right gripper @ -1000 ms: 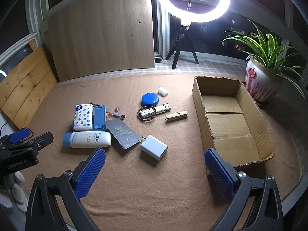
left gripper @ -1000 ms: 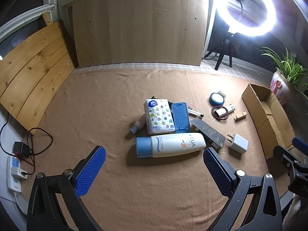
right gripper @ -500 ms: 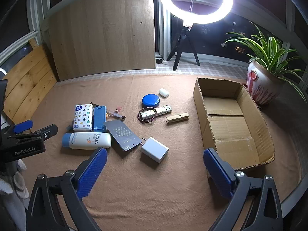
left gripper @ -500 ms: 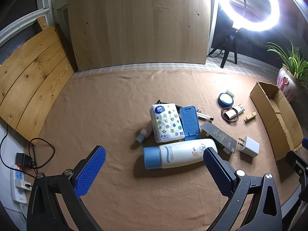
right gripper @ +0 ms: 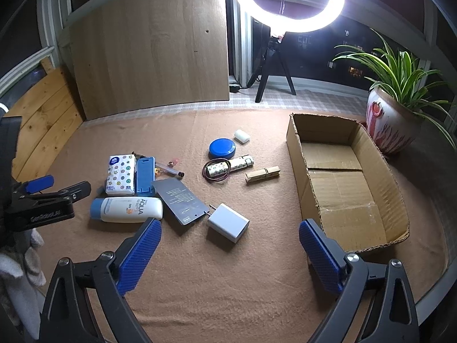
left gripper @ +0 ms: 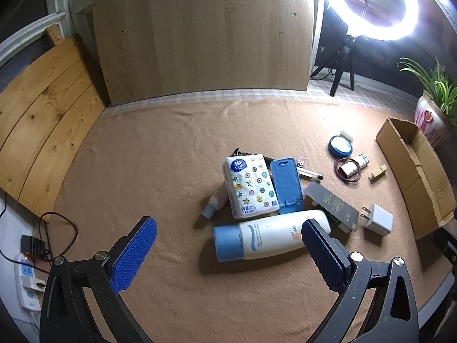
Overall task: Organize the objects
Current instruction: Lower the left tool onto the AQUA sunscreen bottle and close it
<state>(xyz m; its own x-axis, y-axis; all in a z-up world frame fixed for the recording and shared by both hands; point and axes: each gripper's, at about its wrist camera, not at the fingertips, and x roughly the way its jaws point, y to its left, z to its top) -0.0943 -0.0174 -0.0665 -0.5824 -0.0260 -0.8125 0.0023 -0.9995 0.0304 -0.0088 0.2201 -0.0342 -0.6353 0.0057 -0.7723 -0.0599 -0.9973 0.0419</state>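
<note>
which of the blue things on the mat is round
The blue round tin, lying flat beside the small white block. The blue phone stand is a flat rectangle, and the sunscreen bottle only has a blue cap.

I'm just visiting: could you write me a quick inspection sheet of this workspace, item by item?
Surface: tan cloth, lightly wrinkled.
Job's things: sunscreen bottle, tissue pack, blue stand, grey card, charger plug, clothespin, blue tin; cardboard box empty.
Clutter: nothing seen.
Grippers: left gripper and right gripper open, holding nothing.
Cables: power strip with black lead.
Surroundings: ring light, potted plant, wooden boards.
</note>
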